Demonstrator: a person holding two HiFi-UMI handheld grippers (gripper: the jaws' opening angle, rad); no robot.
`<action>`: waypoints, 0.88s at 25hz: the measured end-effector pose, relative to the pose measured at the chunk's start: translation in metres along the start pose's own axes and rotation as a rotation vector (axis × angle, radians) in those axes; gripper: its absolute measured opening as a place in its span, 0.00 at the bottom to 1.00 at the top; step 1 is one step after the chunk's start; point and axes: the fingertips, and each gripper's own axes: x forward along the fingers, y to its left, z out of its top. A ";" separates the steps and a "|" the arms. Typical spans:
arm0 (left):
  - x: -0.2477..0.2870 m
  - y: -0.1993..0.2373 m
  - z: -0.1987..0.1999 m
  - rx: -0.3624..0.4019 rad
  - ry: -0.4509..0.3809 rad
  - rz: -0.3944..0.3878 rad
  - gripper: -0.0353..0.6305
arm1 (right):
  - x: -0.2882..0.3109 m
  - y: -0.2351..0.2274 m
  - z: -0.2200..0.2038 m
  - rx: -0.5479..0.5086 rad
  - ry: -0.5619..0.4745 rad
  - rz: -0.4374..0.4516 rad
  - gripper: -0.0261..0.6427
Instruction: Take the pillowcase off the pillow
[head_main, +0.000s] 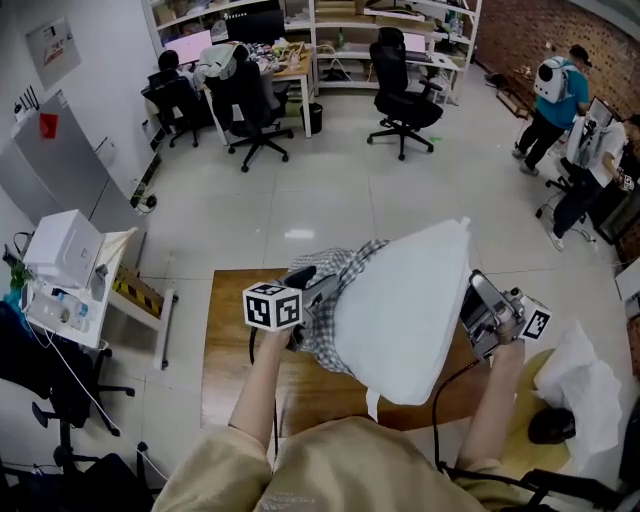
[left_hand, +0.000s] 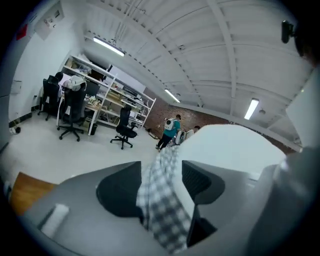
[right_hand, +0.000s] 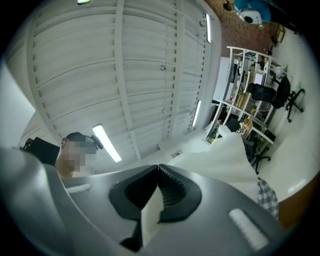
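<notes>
The room is an open office with a pale tiled floor (head_main: 330, 200). Shelves (head_main: 340, 30) and black office chairs (head_main: 405, 95) stand at the far side, and a wooden table (head_main: 225, 350) is directly under the person. Above this table, in the air, is the white pillow (head_main: 405, 315); it rests on no surface. Most of it is already bare. The checked pillowcase (head_main: 338, 285) is gathered in folds only at the pillow's left end, so I judge the task to be close to its end. One more pull along that side should free the cloth.

The two grippers stand at opposite ends, and there is a reason for this: one anchors the pillow while the other draws the cover away from it. The right gripper (right_hand: 158, 170) is the anchor. Its jaws are closed on a thin white flap at the pillow's right edge, and this pinch holds the pillow up. The left gripper (left_hand: 161, 170) is at the pillowcase. Its jaws stand apart, and a band of the checked cloth runs through the gap between them. The pads seem not to press it, so the cloth lies there loose rather than clamped. Probably this gripper needs a firm bite before any pull. If the right pinch slips, the pillow would drop onto the table.
</notes>
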 end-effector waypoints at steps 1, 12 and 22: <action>0.022 -0.001 0.015 0.003 0.018 -0.016 0.42 | -0.003 -0.002 -0.003 0.005 0.007 -0.009 0.04; 0.128 0.110 -0.060 0.195 0.520 0.293 0.06 | 0.023 0.008 -0.008 -0.020 -0.005 -0.065 0.04; 0.059 0.138 -0.043 -0.122 0.193 0.185 0.37 | 0.027 -0.041 -0.005 0.040 -0.051 -0.175 0.04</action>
